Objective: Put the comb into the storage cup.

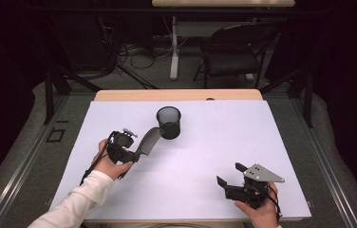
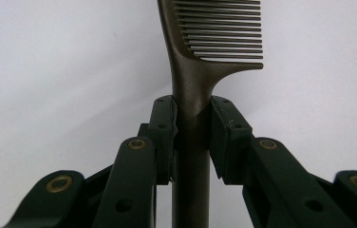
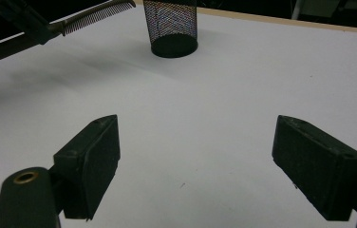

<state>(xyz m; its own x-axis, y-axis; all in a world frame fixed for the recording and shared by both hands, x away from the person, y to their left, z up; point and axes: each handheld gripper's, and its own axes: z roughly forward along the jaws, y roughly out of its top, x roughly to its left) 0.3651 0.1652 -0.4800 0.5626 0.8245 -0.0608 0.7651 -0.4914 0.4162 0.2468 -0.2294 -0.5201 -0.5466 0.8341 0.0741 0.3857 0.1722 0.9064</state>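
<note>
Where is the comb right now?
The comb is clamped by its handle in the left gripper, at the left of the high view. Its toothed end is held above the white table, just beside the black mesh cup.

It looked like a lab: beyond the hand-held gripper (image 1: 130,148), past the white-covered table (image 1: 214,142), black curtains, tangled floor cables (image 1: 134,52) and a folding chair (image 1: 233,52) stood.

The white table (image 1: 205,156) lies bare across its middle and right, so a hand-held gripper could pass freely there. Toward the upper middle of the frame stands a black mesh cup (image 1: 168,122) (the one upright obstacle), with a comb (image 1: 148,141) held just left of it.
</note>
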